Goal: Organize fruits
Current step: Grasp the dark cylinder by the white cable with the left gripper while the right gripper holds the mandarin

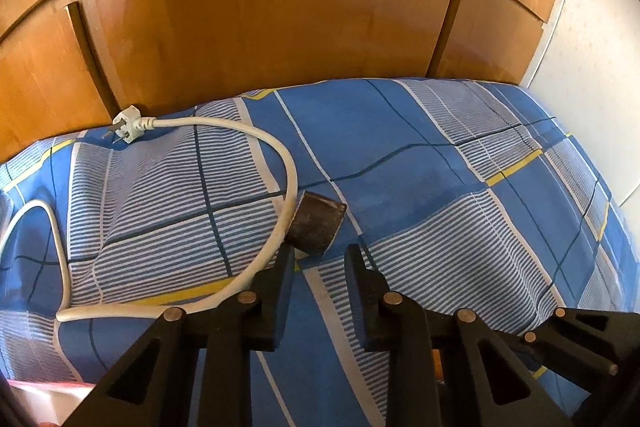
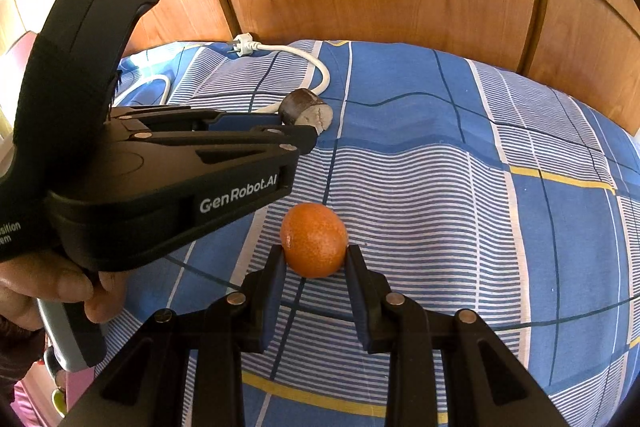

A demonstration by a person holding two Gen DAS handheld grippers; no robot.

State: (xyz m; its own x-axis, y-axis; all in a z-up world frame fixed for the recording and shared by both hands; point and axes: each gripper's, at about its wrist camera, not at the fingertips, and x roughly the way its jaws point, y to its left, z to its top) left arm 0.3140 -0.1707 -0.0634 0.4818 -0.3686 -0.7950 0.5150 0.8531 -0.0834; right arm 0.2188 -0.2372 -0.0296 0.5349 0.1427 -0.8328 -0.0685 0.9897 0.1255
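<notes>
Between the right tongs (image 2: 314,253), closed on it just above the bed (image 2: 440,187), sat the orange fruit (image 2: 313,239). Just ahead of the left tongs (image 1: 320,251), nearly closed and empty, lay a brown fruit piece (image 1: 316,227) against a white cable (image 1: 248,131). Next probably came carrying the fruit beside it.

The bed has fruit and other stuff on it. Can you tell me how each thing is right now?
Orange: pinched between the right hand-held gripper's pads, resting on the bedsheet.
Right hand-held gripper: shut on the orange.
Dark brown fruit piece: lying on its side, pale cut end showing, untouched.
Left hand-held gripper: shut, empty, tips just short of the fruit piece.
White power cord: unplugged, looped loosely on the sheet, touching the fruit piece.
Wardrobe doors: closed.
</notes>
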